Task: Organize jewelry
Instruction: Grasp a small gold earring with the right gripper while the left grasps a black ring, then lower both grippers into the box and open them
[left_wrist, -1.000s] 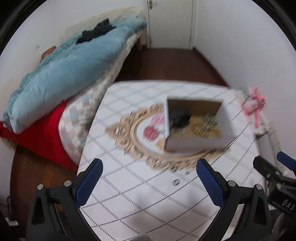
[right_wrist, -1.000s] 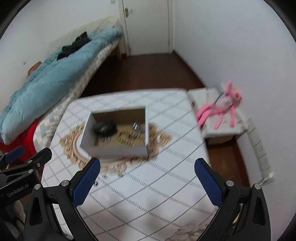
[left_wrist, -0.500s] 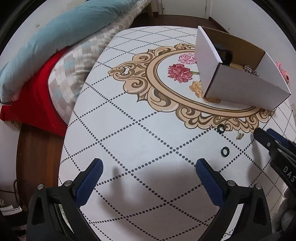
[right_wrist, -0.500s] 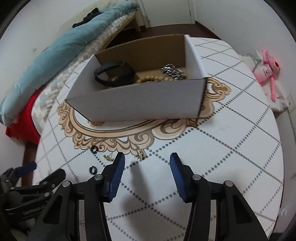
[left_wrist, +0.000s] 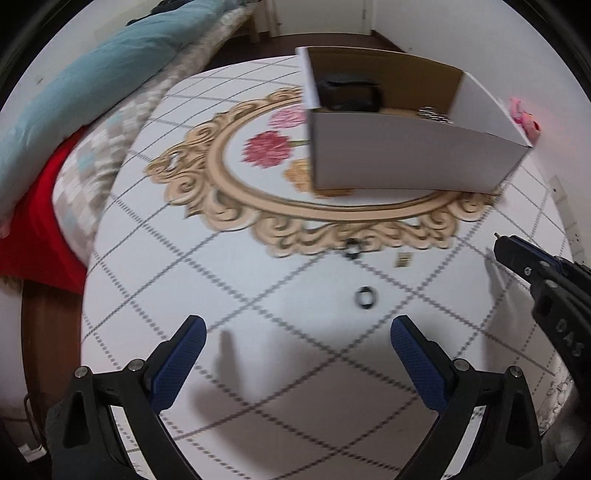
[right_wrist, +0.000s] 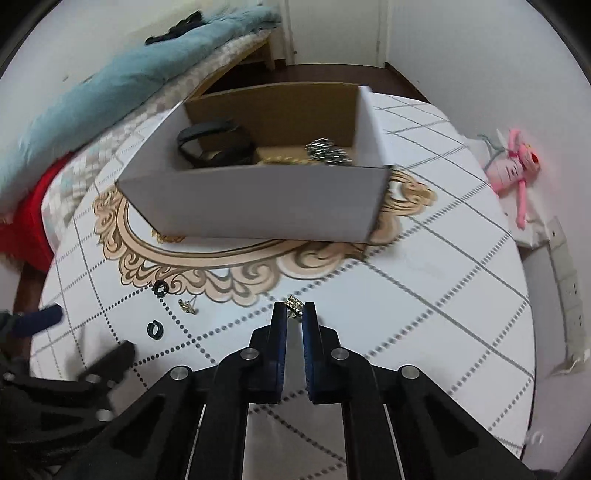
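A white cardboard box (right_wrist: 258, 199) stands on the patterned table (right_wrist: 424, 295) and holds a black band (right_wrist: 210, 144), beads and a silver chain (right_wrist: 327, 149). My right gripper (right_wrist: 294, 314) is closed on a small gold ring (right_wrist: 294, 304) at its fingertips, just above the table in front of the box. Two black rings (right_wrist: 155, 329) (right_wrist: 161, 287) and a gold earring (right_wrist: 187, 306) lie to its left. In the left wrist view my left gripper (left_wrist: 295, 332) is open and empty, just short of a black ring (left_wrist: 365, 296); another black ring (left_wrist: 352, 248) and the earring (left_wrist: 403, 259) lie beyond. The box (left_wrist: 406, 155) is farther back.
A bed with a blue duvet (left_wrist: 85, 74) and red cover (left_wrist: 33, 221) runs along the table's left side. A pink plush toy (right_wrist: 517, 166) lies on a low ledge at the right. A door (right_wrist: 332, 29) stands at the back.
Both grippers have dropped lower and nearer the table. My right gripper's jaws have closed from half open onto the gold ring. The left gripper stayed open and moved closer to the black rings.
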